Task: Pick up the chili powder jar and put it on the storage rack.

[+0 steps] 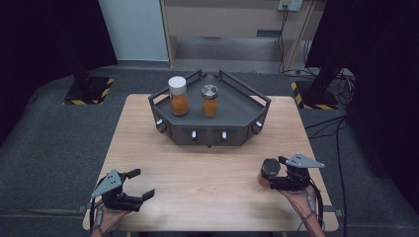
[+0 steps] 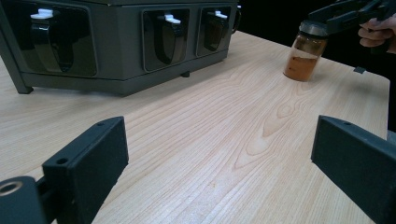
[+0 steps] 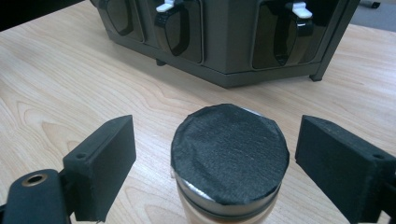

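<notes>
A glass jar of orange powder point(image 1: 269, 170) with a black lid point(image 3: 229, 151) stands on the wooden table point(image 1: 207, 168) at the front right. My right gripper point(image 1: 274, 173) straddles its lid, with a gap between each black pad point(image 3: 100, 163) and the lid, so it is open. The left gripper view has the same jar point(image 2: 303, 58) far off, with the right gripper point(image 2: 345, 14) over it. My left gripper point(image 1: 142, 183) rests at the front left, open, with only bare wood between its pads point(image 2: 88, 163).
A dark grey angular stand point(image 1: 232, 111) with a railed top sits at the table's far middle. It carries a white-lidded jar point(image 1: 178, 96) and a metal-lidded jar point(image 1: 210, 101), both with orange contents. White latches point(image 3: 299, 9) line its front face.
</notes>
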`<state>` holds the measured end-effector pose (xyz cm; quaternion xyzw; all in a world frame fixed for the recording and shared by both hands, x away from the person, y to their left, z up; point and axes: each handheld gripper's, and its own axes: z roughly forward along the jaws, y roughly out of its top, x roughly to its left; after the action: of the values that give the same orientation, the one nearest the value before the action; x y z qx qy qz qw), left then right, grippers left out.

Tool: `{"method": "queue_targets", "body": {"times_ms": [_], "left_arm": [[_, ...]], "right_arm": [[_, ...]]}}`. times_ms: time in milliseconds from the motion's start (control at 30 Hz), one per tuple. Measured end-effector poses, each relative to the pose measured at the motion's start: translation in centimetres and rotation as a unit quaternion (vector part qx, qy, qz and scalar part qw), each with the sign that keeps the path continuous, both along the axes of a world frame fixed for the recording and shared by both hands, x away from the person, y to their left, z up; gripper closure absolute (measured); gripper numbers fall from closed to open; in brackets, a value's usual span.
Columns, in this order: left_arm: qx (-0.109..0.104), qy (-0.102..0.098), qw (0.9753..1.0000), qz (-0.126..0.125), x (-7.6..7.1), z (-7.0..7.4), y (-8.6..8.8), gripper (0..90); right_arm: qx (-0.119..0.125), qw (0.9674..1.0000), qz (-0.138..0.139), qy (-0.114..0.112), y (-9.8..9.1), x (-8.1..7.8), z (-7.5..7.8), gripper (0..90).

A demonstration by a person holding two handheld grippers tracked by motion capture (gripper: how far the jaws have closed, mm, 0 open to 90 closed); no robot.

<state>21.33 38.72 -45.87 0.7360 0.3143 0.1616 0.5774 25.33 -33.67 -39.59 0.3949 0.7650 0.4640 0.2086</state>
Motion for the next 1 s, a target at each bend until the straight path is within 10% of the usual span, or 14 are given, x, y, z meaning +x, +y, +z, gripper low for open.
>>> {"method": "queue_targets", "body": {"times_ms": [1000], "left_arm": [[0.0, 0.0, 1.0, 0.001, 0.0, 0.0, 0.0, 3.1]], "right_arm": [[-0.028, 0.9996, -0.002, 0.008, 1.1, 1.4, -0.7, 34.8]]}}
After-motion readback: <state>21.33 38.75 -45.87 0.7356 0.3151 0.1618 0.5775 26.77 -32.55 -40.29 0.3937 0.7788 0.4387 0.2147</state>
